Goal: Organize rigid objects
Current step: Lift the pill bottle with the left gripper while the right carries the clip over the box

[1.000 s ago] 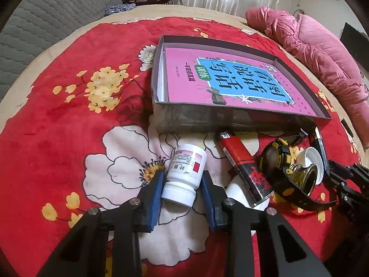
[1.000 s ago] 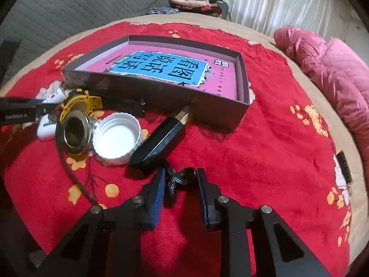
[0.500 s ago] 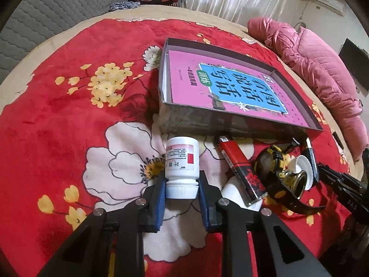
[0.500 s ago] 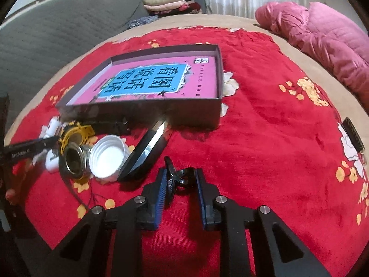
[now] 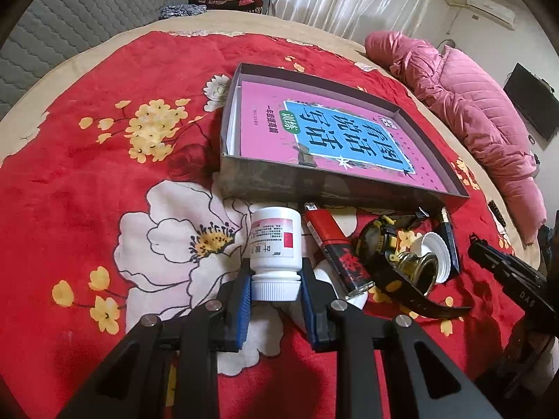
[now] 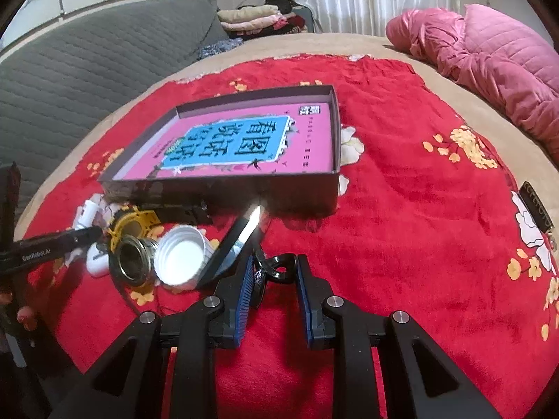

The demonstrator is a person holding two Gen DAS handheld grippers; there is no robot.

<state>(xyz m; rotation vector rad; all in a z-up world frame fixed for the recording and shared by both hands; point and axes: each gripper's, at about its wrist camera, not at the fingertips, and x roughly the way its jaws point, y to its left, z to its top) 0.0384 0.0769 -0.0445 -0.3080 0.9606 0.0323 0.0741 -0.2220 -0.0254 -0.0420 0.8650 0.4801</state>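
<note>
My left gripper is shut on the cap end of a white pill bottle, held above the red floral blanket. My right gripper is shut on a small black clip. A shallow dark box with a pink book inside lies just beyond; it also shows in the right wrist view. Beside the bottle lie a red lighter, a black and yellow watch, a white cap, a metal ring piece and a black pen-like stick.
A pink padded coat lies at the bed's far right edge. A grey quilted headboard and folded clothes stand behind. A black remote lies on the blanket at right. The blanket's left part holds no objects.
My left gripper closed on the pill bottle's cap and lifted it, straightening the bottle. My right gripper rose with the black clip, pulling back from the pen and cap.
</note>
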